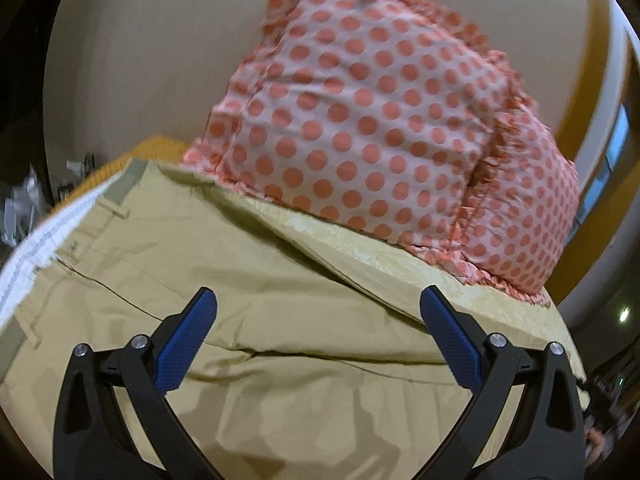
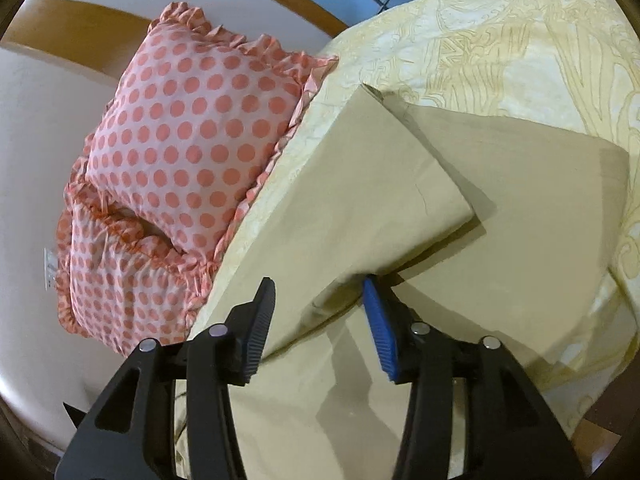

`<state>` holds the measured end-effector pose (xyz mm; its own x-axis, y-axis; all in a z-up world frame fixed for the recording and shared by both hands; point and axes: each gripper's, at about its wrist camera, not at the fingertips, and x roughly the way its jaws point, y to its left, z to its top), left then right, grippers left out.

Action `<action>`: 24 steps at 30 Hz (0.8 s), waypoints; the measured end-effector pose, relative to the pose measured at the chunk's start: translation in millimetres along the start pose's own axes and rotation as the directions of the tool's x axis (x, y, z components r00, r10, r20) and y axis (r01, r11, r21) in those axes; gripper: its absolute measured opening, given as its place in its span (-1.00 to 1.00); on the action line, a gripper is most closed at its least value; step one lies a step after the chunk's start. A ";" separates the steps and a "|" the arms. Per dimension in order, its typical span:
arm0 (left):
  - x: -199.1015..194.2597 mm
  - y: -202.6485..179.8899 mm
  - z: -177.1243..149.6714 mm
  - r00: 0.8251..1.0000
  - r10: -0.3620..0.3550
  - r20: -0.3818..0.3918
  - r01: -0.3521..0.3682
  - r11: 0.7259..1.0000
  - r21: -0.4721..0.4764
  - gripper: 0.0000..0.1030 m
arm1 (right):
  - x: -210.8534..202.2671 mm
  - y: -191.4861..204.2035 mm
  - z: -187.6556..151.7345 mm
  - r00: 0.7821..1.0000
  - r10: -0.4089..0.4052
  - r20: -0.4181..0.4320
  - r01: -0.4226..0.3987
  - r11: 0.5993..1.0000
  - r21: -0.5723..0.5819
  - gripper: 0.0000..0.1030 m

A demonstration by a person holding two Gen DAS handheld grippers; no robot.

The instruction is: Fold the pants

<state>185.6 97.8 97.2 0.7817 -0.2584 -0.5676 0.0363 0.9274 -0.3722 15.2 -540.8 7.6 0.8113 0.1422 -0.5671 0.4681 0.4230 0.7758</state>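
Note:
Khaki pants (image 1: 248, 280) lie spread on a bed, with the waistband and its white lining (image 1: 52, 232) at the left in the left wrist view. My left gripper (image 1: 318, 304) hangs open and empty just above the seat area of the pants. In the right wrist view the two pant legs (image 2: 400, 184) stretch away, the upper leg lying askew over the lower leg (image 2: 520, 208). My right gripper (image 2: 320, 292) is open, its jaws standing on either side of a raised fold of the upper leg (image 2: 332, 296).
Two pink pillows with orange dots (image 1: 372, 120) lean on the wall at the head of the bed, also in the right wrist view (image 2: 188, 140). A pale yellow patterned bedsheet (image 2: 520, 40) covers the bed. The bed edge drops off at the right (image 1: 572, 344).

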 end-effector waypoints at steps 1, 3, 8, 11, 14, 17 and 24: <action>7.4 4.6 2.2 1.000 -0.003 -0.024 0.002 1.000 -0.029 0.96 | 1.0 -1.3 2.1 1.000 0.004 0.002 -0.004 1.000 0.013 -0.07; 27.3 13.1 10.2 0.997 -0.027 -0.075 0.019 0.994 -0.106 0.94 | 8.8 -2.0 8.2 1.000 0.006 0.003 -0.006 1.000 0.025 -0.19; 64.0 25.8 28.3 0.992 -0.011 -0.124 -0.012 0.983 -0.184 0.83 | 18.0 -19.1 15.6 0.999 0.036 0.023 -0.037 0.997 0.070 -1.00; 100.2 29.4 41.0 0.981 0.030 -0.191 -0.068 0.978 -0.196 0.66 | -19.5 -19.9 18.6 0.984 0.047 0.173 -0.051 0.999 0.014 -1.00; 131.9 31.9 48.7 0.967 0.049 -0.251 -0.106 0.970 -0.218 0.52 | -40.3 -25.7 27.1 0.979 0.058 0.196 -0.062 0.998 0.016 -1.00; 156.4 33.1 55.4 0.954 0.081 -0.287 -0.152 0.960 -0.234 0.50 | -35.5 -23.9 26.4 0.996 0.053 0.078 -0.054 0.998 0.014 -0.96; 168.4 25.8 61.4 0.948 0.123 -0.292 -0.184 0.965 -0.188 0.53 | -1.9 -1.2 -1.0 0.993 -0.040 -0.114 0.036 0.999 -0.031 -0.16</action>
<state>356.4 94.8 37.1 0.5638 -0.2096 -0.7989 -0.2258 0.8913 -0.3932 12.7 -540.7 7.5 0.7468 0.2266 -0.6253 0.4863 0.4553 0.7458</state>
